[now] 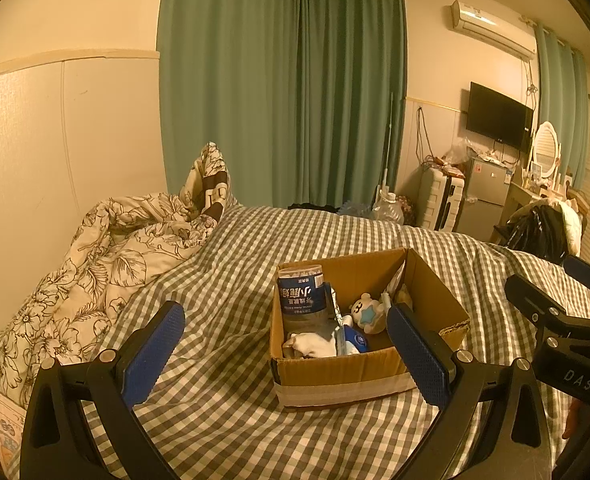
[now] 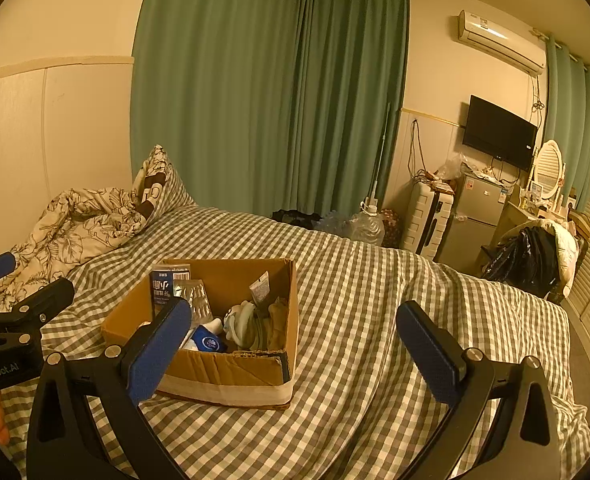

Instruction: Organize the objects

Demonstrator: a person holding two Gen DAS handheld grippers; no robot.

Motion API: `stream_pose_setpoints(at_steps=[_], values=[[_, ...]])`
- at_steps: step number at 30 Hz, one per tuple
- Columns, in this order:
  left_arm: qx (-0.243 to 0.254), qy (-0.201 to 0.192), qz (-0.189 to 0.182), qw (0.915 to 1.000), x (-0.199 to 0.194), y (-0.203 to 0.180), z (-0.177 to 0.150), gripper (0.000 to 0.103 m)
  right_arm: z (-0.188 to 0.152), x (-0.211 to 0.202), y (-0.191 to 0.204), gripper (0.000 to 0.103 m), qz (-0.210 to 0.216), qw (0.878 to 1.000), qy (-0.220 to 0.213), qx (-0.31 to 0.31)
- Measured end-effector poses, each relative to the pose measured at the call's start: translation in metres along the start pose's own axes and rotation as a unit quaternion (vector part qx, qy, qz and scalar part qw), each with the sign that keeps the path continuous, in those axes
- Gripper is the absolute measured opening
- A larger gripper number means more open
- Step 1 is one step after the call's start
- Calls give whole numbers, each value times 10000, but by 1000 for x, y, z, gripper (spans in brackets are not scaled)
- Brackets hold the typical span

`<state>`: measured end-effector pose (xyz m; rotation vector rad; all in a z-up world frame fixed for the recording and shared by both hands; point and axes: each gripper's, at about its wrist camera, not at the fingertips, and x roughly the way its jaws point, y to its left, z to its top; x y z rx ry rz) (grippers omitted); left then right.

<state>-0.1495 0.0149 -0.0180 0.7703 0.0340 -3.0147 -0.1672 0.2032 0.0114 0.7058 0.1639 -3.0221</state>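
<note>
An open cardboard box [image 1: 335, 372] sits on the checked bedspread; it also shows in the right wrist view [image 2: 223, 368]. Inside lie a blue-labelled plastic bottle [image 1: 301, 294], a white plush toy with a blue star [image 1: 369, 310], a white cloth [image 1: 313, 344], a blue round item [image 1: 357, 340] and small packets. My left gripper [image 1: 287, 352] is open and empty, its fingers straddling the box's near side from above. My right gripper [image 2: 295, 344] is open and empty, just right of the box. Each gripper shows at the edge of the other's view.
A crumpled floral duvet [image 1: 107, 264] lies at the bed's left by the wall. Green curtains [image 1: 279, 80] hang behind. Past the bed stand a suitcase [image 1: 441, 196], a small fridge [image 1: 483, 196], a wall TV [image 1: 499, 116] and a chair with dark clothes [image 1: 539, 232].
</note>
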Motion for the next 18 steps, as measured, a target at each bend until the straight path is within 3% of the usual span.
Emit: stream_pose_setpoints(at_steps=[18], values=[[68, -43, 59, 10000, 1, 3, -4, 103, -1, 0, 2, 103, 9, 10000, 25, -21]])
